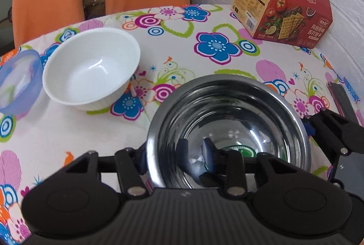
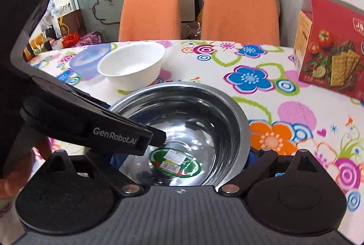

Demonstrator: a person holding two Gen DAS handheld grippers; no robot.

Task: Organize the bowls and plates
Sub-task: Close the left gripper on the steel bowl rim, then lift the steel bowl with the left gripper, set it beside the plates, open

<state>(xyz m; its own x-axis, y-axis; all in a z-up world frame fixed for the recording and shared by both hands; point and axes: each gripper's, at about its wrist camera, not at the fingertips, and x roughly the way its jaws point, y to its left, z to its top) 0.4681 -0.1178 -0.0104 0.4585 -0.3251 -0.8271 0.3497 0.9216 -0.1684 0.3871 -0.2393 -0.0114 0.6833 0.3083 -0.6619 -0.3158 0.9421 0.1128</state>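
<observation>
Clamps the near-left wall of the steel bowl (image 1: 229, 108) in the left gripper (image 1: 174, 154), one finger inside, one outside the rim; straddles the same bowl with the right gripper (image 2: 182, 161), fingers spread wide and blue pads (image 2: 251, 157) by the outer wall; cannot tell whether those pads press.

Sits low over the flowered tablecloth (image 1: 204, 24), close under both cameras; whether lifted or resting, cannot tell.

Looks ahead and to the left for the white bowl (image 1: 91, 70), apart from the steel one, upright, with a blue translucent container (image 1: 18, 83) just beside it farther left; probably favours the left hand, being nearer.

Mirror-bright, round and deep, thin rolled rim, green sticker (image 2: 174, 162) on the bottom, likely slippery; matte white with a ribbed outer wall; red cracker box (image 1: 282, 4) far right, out of the way.
</observation>
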